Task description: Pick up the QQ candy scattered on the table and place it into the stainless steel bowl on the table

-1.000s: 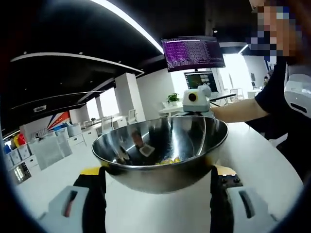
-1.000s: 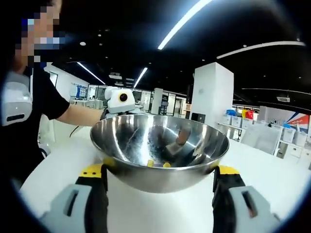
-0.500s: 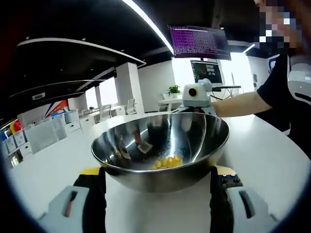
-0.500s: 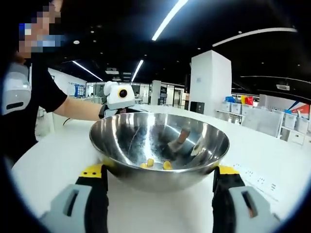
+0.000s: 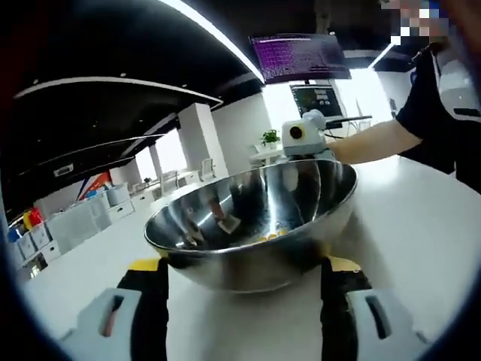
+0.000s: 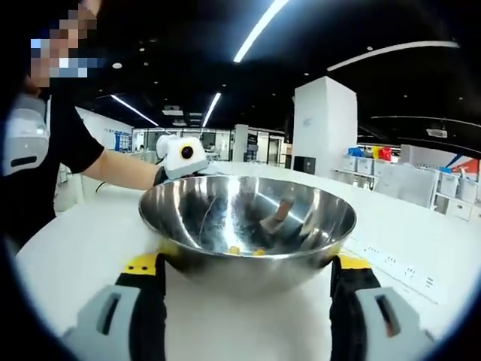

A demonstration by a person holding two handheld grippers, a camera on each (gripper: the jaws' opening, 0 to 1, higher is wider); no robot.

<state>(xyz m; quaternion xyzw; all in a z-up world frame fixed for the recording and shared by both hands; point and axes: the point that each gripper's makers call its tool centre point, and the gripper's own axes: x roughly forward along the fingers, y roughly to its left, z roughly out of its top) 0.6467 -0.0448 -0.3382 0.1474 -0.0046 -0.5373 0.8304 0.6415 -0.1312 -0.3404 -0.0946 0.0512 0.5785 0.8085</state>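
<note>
Bowl (image 5: 255,226) sits between both wide-spread tongs, unclamped; monitors (image 5: 301,56) visible from left, pillar (image 6: 322,124) from right.

Two close, low views from opposite sides of one bowl (image 5: 252,226).

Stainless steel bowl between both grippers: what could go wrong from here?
The stainless steel bowl looks tilted in the left gripper view, so the yellow candies inside could slide toward its low side. The bowl sits between open fingers on smooth metal, so a nudge from either side might skid it across the white table.
</note>
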